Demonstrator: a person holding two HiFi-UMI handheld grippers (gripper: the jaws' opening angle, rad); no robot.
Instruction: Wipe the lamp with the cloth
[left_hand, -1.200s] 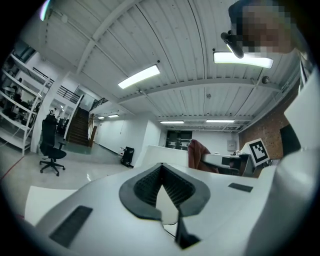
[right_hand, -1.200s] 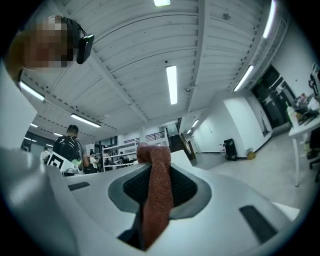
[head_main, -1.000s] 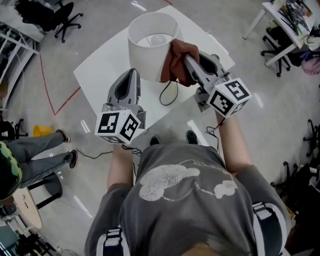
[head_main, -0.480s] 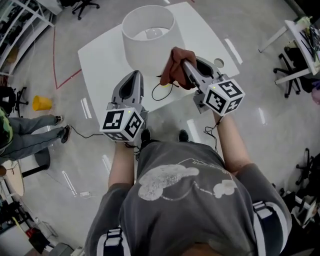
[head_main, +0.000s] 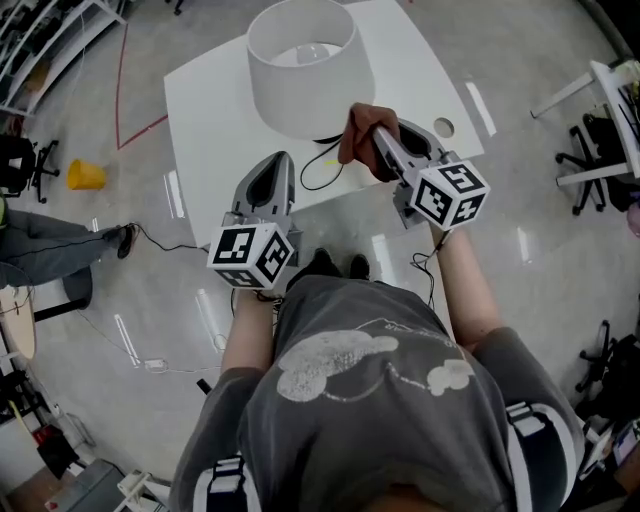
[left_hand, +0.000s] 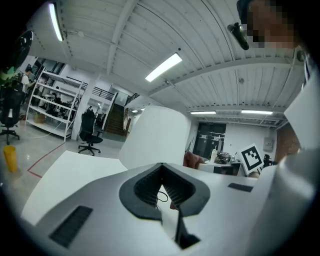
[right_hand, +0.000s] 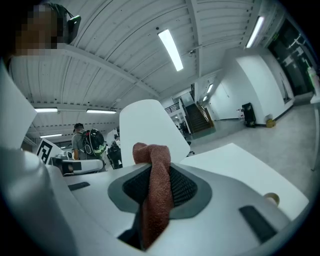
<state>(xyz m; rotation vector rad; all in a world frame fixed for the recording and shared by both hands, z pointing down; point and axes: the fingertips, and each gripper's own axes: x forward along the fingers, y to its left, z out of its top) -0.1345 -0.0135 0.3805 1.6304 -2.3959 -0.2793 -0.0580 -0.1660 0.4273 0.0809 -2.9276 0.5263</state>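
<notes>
A lamp with a wide white drum shade (head_main: 300, 60) stands on the white table (head_main: 215, 120). My right gripper (head_main: 372, 135) is shut on a rust-brown cloth (head_main: 358, 128), which bunches up just off the shade's near right side; I cannot tell whether they touch. In the right gripper view the cloth (right_hand: 152, 155) hangs down between the jaws of the right gripper (right_hand: 156, 192), with the shade (right_hand: 145, 125) behind. My left gripper (head_main: 279, 158) is shut and empty, a short way in front of the shade. The left gripper (left_hand: 162, 189) looks at the shade (left_hand: 155, 135) and the cloth (left_hand: 190, 160).
The lamp's black cable (head_main: 318, 175) loops on the table between the grippers. A small round object (head_main: 443, 127) lies near the table's right edge. On the floor are a yellow cone (head_main: 85, 176), a seated person's legs (head_main: 50, 240) at left and office chairs (head_main: 590, 150) at right.
The cloth was pressed on the shade's side a second ago; my right gripper has drawn it back toward me. The left gripper stays shut in front of the lamp.
</notes>
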